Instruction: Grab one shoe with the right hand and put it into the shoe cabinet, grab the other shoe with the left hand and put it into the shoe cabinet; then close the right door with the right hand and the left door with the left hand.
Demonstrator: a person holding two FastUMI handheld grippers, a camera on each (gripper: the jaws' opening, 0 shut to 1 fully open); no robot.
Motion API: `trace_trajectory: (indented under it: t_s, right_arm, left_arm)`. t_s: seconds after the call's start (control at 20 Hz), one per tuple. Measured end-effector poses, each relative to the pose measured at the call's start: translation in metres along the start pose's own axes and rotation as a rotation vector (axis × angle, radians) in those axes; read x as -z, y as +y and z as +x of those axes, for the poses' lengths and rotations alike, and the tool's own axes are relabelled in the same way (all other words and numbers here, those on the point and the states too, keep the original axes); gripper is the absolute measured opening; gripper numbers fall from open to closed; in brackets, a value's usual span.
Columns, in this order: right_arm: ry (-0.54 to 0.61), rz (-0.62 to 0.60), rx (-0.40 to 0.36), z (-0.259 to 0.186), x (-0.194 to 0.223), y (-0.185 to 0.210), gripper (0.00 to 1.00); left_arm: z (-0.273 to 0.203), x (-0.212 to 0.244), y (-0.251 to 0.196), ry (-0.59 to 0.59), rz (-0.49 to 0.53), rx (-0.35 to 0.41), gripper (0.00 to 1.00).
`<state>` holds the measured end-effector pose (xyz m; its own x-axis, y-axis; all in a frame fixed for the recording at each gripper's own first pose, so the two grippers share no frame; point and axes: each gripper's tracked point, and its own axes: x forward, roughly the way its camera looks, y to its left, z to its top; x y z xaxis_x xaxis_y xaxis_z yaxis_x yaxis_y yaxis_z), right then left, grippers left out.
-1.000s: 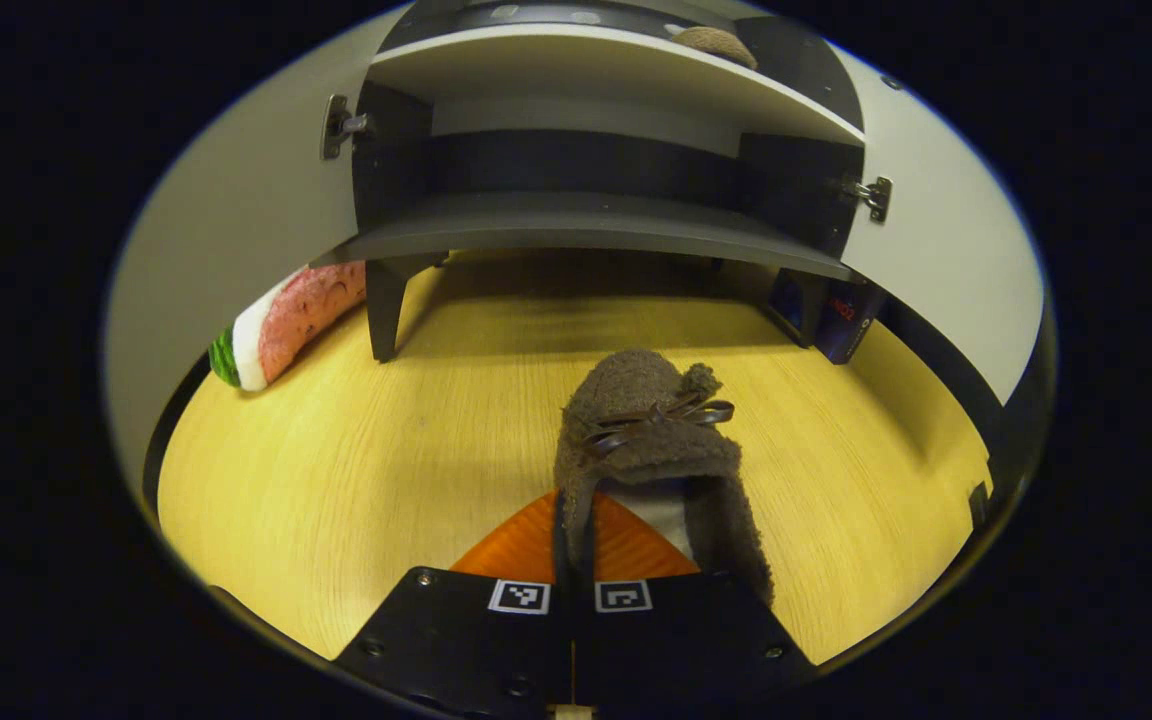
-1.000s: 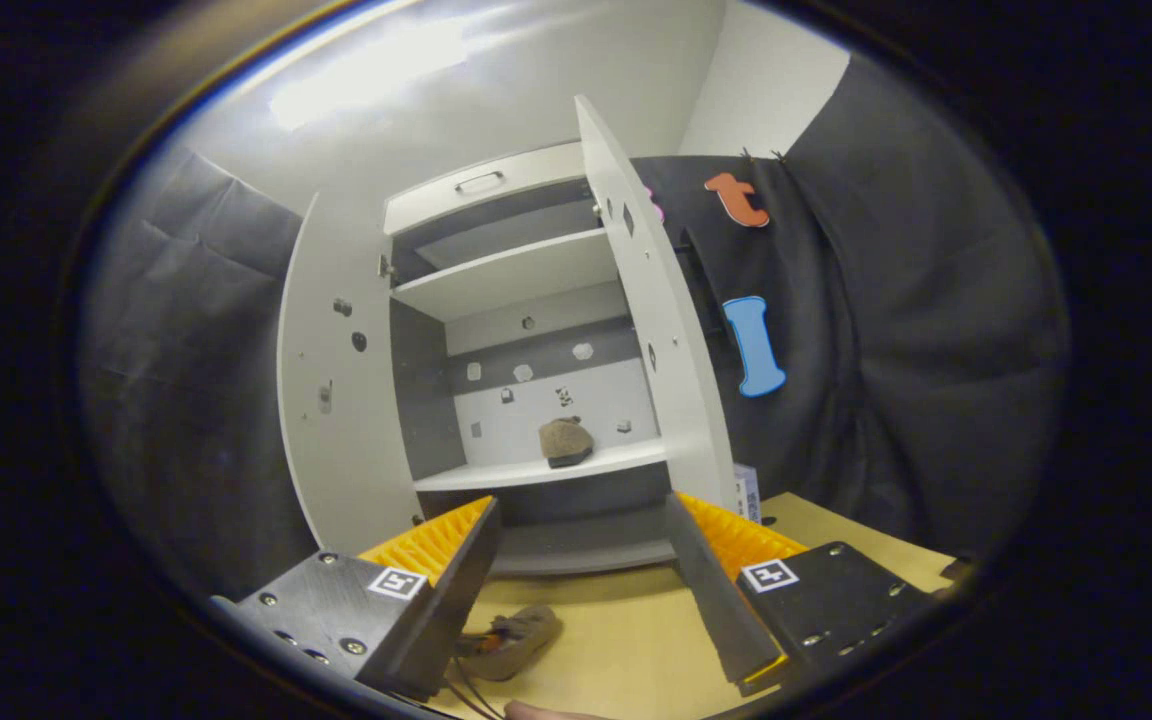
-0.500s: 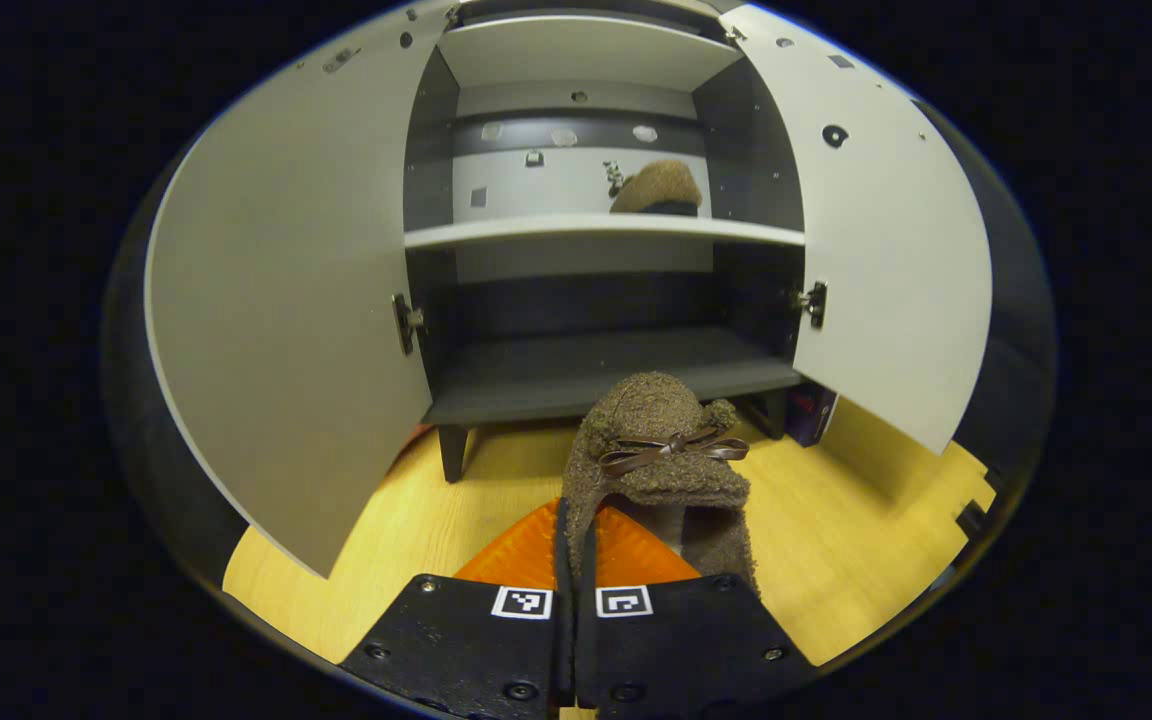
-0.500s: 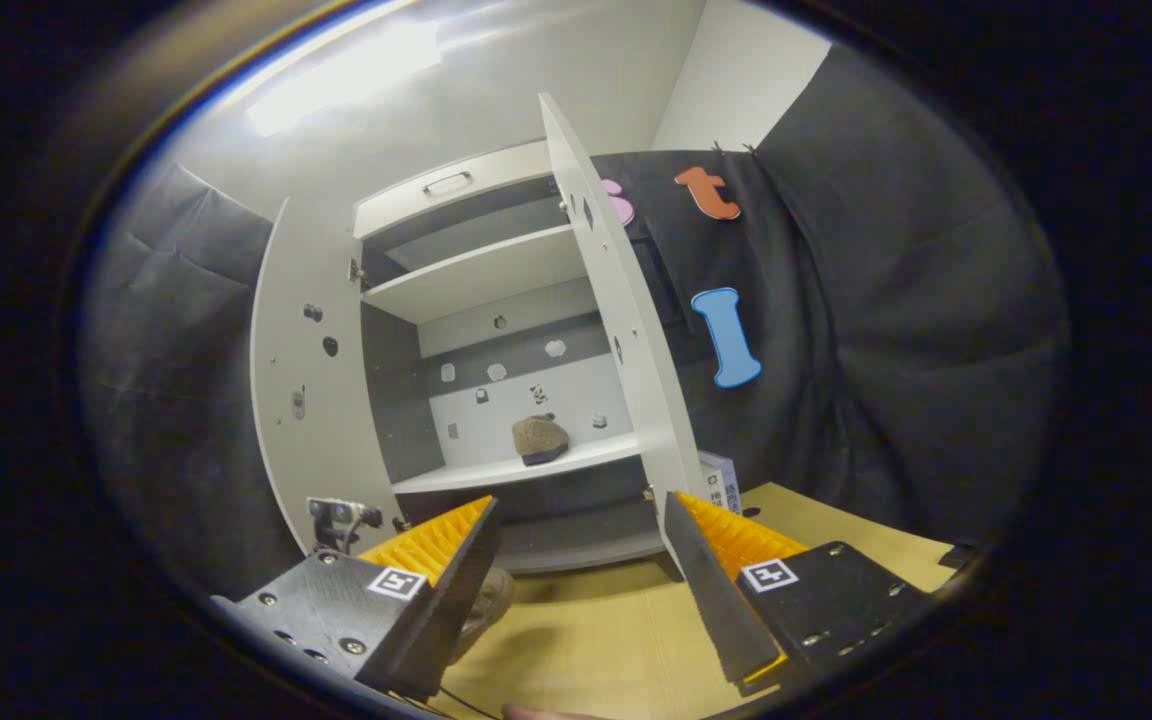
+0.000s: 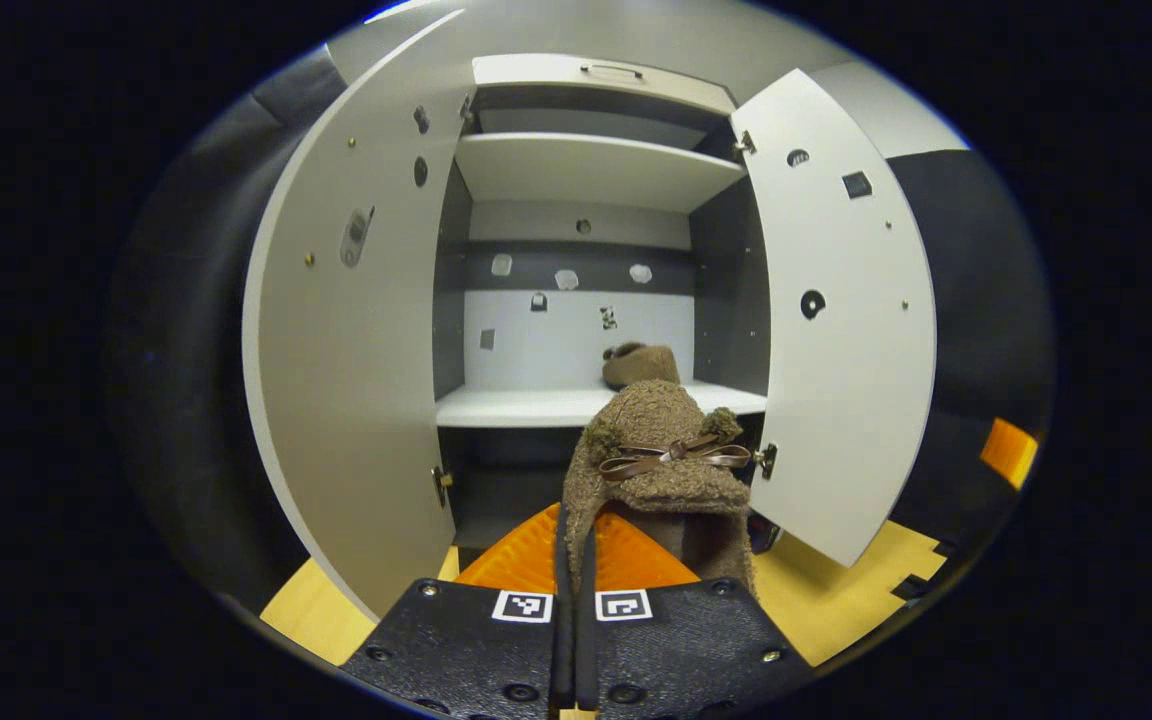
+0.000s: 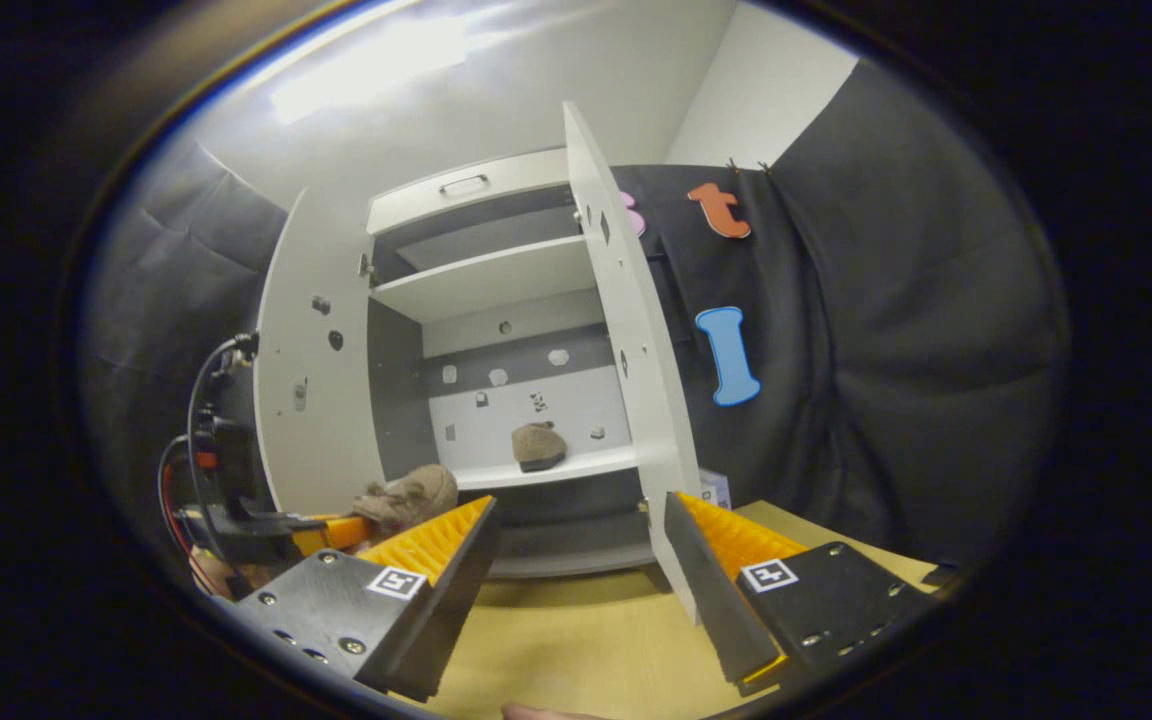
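Left gripper (image 5: 576, 560) clamps 1 shoe (image 5: 661, 450), raised level toward the cabinet (image 5: 576, 170); right gripper (image 6: 581, 560) hangs back, fingers apart

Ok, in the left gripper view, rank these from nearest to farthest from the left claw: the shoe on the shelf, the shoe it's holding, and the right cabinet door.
1. The held shoe, clamped in the left claw, at centre.
2. The right cabinet door, swung open on the right.
3. The shoe on the shelf, deep inside the cabinet, right of middle.

Recording booth: black cloth wall (image 6: 886, 330), shoe cabinet (image 6: 496, 290) on wood tabletop (image 6: 576, 640).
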<state>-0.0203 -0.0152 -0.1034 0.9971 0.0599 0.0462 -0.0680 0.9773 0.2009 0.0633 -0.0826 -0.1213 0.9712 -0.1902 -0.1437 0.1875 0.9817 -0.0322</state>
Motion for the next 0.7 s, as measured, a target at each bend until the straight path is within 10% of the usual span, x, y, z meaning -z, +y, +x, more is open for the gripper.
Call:
trace_trajectory:
  t_s: [0.7]
  right_arm:
    - [0.001, 0.039, -0.108, -0.017, -0.008, 0.017, 0.99]
  left_arm:
    - [0.173, -0.119, 0.055, -0.172, -0.2, -0.099, 0.02]
